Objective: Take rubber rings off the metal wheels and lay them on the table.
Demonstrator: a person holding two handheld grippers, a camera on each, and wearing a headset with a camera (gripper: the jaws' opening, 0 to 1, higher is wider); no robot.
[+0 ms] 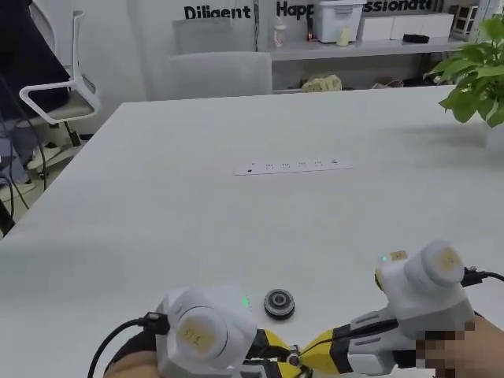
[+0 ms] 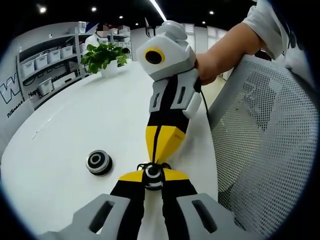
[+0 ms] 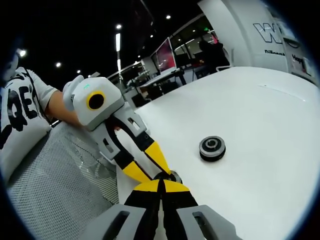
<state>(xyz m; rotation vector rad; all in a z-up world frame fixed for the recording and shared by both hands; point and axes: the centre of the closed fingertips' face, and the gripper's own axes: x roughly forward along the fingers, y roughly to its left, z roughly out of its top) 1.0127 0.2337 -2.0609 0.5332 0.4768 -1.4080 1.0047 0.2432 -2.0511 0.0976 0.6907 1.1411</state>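
Observation:
A small metal wheel (image 2: 153,179) sits between the jaws of my left gripper (image 2: 153,175), which is shut on it near the table's front edge. My right gripper (image 3: 162,182) meets it tip to tip and is shut on the thin black rubber ring (image 2: 150,165) at the wheel's far side. In the head view the left gripper (image 1: 279,359) comes in from the left and the right gripper (image 1: 305,358) from the right. A second wheel (image 1: 279,303) with its black ring on lies flat on the white table (image 1: 236,228), just beyond the tips.
A flush socket strip (image 1: 291,166) is set into the table's middle. A potted plant (image 1: 476,75) stands at the far right edge. A mesh chair back (image 2: 265,140) is close behind the grippers. An office chair (image 1: 59,94) stands off the far left corner.

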